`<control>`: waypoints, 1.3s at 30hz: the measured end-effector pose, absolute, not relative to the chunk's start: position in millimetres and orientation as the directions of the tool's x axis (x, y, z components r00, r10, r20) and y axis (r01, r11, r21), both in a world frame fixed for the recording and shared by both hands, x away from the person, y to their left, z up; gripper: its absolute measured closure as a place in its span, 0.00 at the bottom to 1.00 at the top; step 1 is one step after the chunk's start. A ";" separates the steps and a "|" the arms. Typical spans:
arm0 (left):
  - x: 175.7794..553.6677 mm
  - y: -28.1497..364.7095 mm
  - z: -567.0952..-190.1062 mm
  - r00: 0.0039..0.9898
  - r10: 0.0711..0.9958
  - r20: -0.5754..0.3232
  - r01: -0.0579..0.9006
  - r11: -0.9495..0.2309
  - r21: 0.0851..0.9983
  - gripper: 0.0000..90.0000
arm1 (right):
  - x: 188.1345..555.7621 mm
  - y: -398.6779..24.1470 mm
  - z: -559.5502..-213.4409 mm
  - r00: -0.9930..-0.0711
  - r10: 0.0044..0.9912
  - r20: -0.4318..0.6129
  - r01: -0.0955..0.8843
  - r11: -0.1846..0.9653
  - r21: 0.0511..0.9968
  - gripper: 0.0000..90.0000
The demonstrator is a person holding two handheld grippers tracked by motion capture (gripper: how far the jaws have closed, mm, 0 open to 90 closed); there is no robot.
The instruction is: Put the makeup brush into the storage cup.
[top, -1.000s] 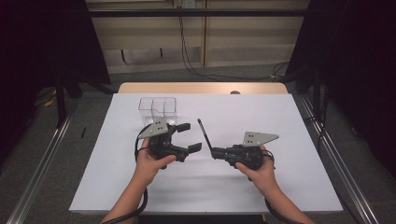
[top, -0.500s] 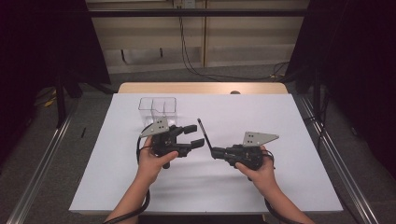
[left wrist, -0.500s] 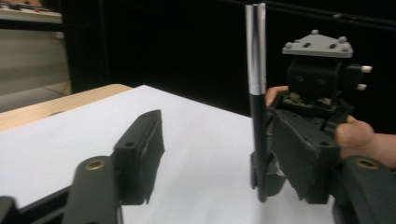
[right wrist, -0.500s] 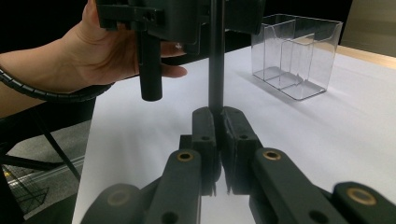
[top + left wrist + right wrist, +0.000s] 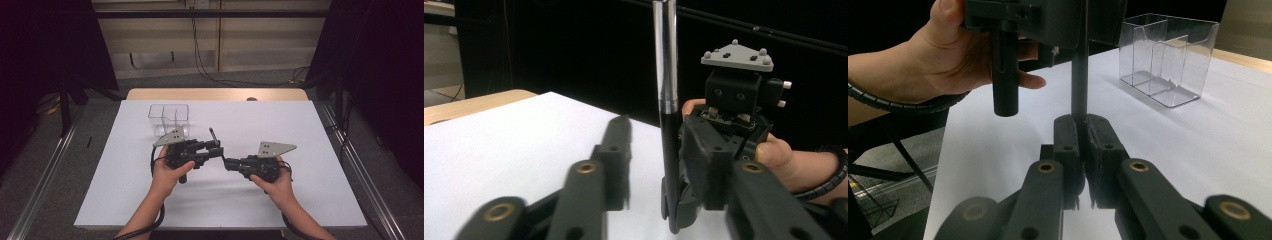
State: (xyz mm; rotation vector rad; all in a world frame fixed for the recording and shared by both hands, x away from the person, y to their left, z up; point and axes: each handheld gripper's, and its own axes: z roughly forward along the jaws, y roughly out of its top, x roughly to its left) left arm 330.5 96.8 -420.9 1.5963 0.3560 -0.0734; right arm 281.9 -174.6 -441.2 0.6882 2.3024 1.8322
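The pen (image 5: 666, 100) stands upright between your two grippers over the middle of the white table (image 5: 310, 200), its lower end pinched in the closed jaws of your right gripper (image 5: 1083, 131). Your left gripper (image 5: 212, 148) has come alongside with its jaws spread wide; in the left gripper view the pen's black and silver barrel rises inside that gap, nearer one jaw, with neither jaw pressing on it. So, as I read it, the pen is lifted and held, and you are in the middle of passing it across: the left jaws have yet to close, the right has yet to let go, and the pen is not yet in the clear organizer (image 5: 168, 119). That organizer sits toward the far left of the table, well apart from both grippers, and its compartments look empty. Nothing lies between your grippers and it, so the path appears free.
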 end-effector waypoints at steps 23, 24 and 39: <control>323.3 90.4 -420.1 0.954 0.158 -0.255 0.257 0.009 0.966 0.93 | 281.6 -169.2 -443.7 -0.889 0.415 0.195 0.277 0.148 0.949 0.94; 323.3 90.7 -420.1 0.955 0.158 -0.253 0.255 0.008 0.967 0.93 | 281.5 -169.0 -443.8 -0.889 0.415 0.195 0.278 0.148 0.949 0.94; 322.6 98.2 -417.3 0.952 0.183 -0.245 0.247 0.014 0.969 0.93 | 280.0 -173.3 -443.0 -0.880 0.443 0.170 0.262 0.155 0.953 0.84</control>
